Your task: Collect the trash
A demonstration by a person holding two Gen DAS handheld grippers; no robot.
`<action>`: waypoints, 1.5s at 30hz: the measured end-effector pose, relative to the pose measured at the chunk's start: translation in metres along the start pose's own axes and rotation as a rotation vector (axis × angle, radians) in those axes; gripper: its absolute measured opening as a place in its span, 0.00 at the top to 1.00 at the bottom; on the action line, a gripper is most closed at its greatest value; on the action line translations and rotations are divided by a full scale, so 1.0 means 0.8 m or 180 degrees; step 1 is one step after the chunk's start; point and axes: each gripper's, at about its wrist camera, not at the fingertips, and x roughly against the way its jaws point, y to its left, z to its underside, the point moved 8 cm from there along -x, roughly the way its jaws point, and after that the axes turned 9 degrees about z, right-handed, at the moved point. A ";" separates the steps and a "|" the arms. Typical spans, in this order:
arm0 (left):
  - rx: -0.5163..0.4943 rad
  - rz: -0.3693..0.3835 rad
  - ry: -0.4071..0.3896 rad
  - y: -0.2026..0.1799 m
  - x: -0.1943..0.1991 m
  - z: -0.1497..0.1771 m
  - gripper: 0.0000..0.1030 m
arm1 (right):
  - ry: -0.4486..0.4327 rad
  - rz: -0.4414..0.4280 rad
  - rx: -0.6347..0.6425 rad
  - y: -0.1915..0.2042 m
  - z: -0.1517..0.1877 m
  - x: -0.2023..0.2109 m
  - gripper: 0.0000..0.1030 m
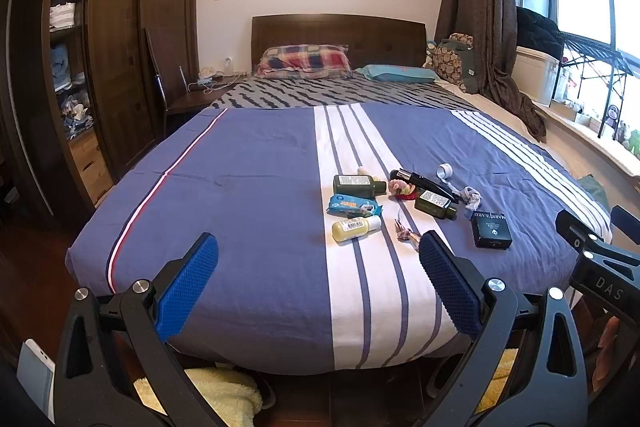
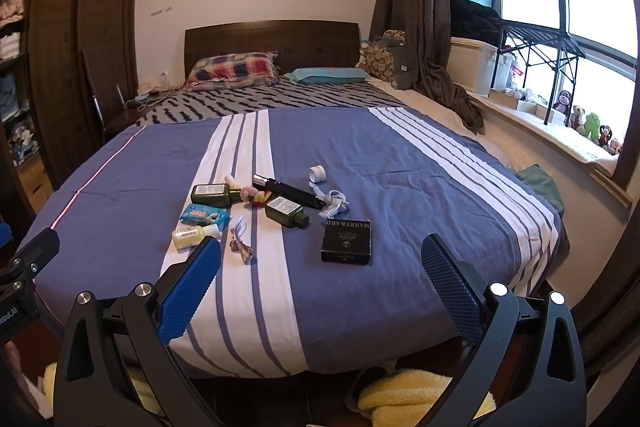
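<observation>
A bedroom, seen from the foot of a bed [image 1: 248,187] spread with a blue-and-white striped cover; the left gripper [image 1: 318,283] sits low in the frame with its blue-padded fingers spread wide and nothing between them; the right gripper [image 2: 320,283] fills the bottom of its own view the same way — jaws apart, empty.

The clutter lies in a loose cluster at centre frame, on and beside the white stripe; in the left wrist view a dark green bottle [image 1: 358,185] lies on its side above a blue wipes packet [image 1: 352,207], with a yellow bottle [image 1: 354,228] just below that; a second green bottle [image 1: 435,203] lies to the right, near a black tube [image 1: 424,182] and a pink-and-yellow hair tie [image 1: 402,188]; a small roll of white tape [image 1: 444,171] sits at the upper right of the group, a scrap of knotted pale cloth [image 1: 472,197] beside it; a black box [image 1: 491,230] lies furthest right; a crumpled wrapper [image 1: 405,233] rests on the stripe just beside the left gripper's right fingertip in the frame.

At the top of both views — a plaid pillow [image 2: 234,69] against a dark headboard [image 2: 272,43].
</observation>
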 end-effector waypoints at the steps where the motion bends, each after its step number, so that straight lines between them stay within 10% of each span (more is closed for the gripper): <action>1: -0.0001 -0.0003 0.0000 0.000 0.000 -0.001 0.08 | -0.0003 0.0002 -0.0003 -0.001 0.001 0.000 0.03; 45: -0.0032 -0.0008 -0.0056 0.001 0.001 0.000 0.08 | -0.0055 -0.0014 0.0033 0.000 -0.001 0.004 0.03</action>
